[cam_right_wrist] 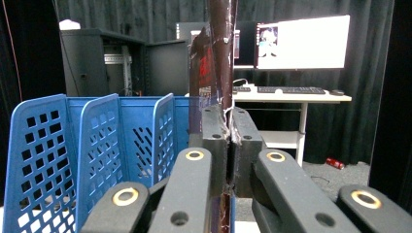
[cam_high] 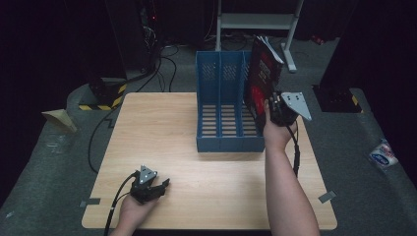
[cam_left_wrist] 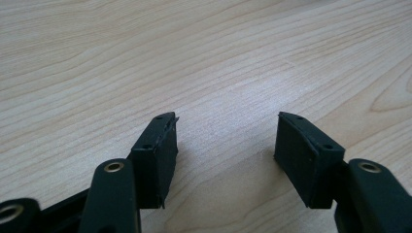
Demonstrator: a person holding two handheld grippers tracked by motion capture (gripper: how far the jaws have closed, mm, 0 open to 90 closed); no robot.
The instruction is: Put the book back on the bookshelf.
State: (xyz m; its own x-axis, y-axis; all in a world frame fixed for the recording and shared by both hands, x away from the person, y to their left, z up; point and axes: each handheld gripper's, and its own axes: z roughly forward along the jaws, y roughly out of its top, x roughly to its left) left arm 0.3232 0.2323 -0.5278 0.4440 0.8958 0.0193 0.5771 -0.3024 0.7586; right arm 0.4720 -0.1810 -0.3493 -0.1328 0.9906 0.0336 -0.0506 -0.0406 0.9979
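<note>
Blue perforated plastic makes up the three-slot file rack [cam_high: 223, 118] that stands on the far half of the pale wood-grain table [cam_high: 162, 137], its open side toward the person. At its right end, the right gripper [cam_high: 273, 104] holds a thin black-and-red book [cam_high: 261, 81] upright, tilted a little, over the rightmost slot. The right forearm reaches straight forward from the near edge of the table, the hand [cam_high: 278, 132] raised at the rack's right front corner, with the grey three-cornered plate [cam_high: 297, 103] on top of the gripper. In the right gripper view the two black jaws are pressed together on the lower edge of the book [cam_right_wrist: 217, 58], whose dark spine rises between them, with the blue dividers of the rack [cam_right_wrist: 97, 150] just to the left. Near the front left corner of the table, well apart from the rack, the left hand [cam_high: 135, 209] rests low with the left gripper [cam_high: 161, 186] on the tabletop, pointing right. In the left gripper view its jaws stand wide apart with bare wood [cam_left_wrist: 223, 73] between them, gripping nothing.
</note>
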